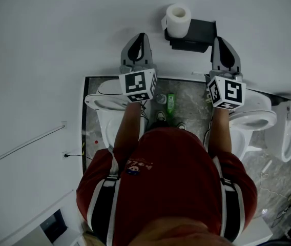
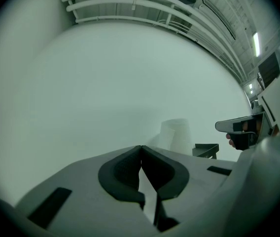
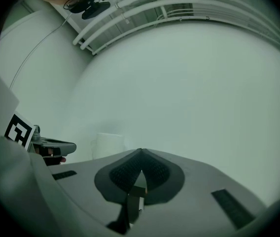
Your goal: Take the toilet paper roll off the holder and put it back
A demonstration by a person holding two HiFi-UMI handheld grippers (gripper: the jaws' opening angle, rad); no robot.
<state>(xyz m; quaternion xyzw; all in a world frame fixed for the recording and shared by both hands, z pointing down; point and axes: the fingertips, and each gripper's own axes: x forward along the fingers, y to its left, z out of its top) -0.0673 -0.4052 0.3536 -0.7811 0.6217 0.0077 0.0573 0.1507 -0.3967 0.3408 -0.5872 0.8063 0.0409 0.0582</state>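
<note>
A pale wall fills the far side of the scene, and the person in a red shirt faces it, standing over a marbled floor. One toilet is low on the left, and a second is on the right.

Both tools are held out level towards the wall, well apart from each other. The left gripper has its jaws pressed together with nothing between them, as its own view shows at the meeting pads. The right gripper is likewise closed and empty.

Fixed to the wall between them is the black holder, and the toilet paper roll is mounted at its left end. The roll appears to stand upright, with its hollow core facing up.

The roll lies beyond both sets of tips, nearer the wall. It is to the right of the left gripper's line and to the left of the right gripper's line. Neither tool touches it. The left gripper looks a little nearer, and the holder's body lies on the right gripper's side, so the left gripper probably has the clearer reach. Its jaws would have to part first. With the axis upright, the roll likely comes off by lifting.

A small green bottle stands on the floor below.
</note>
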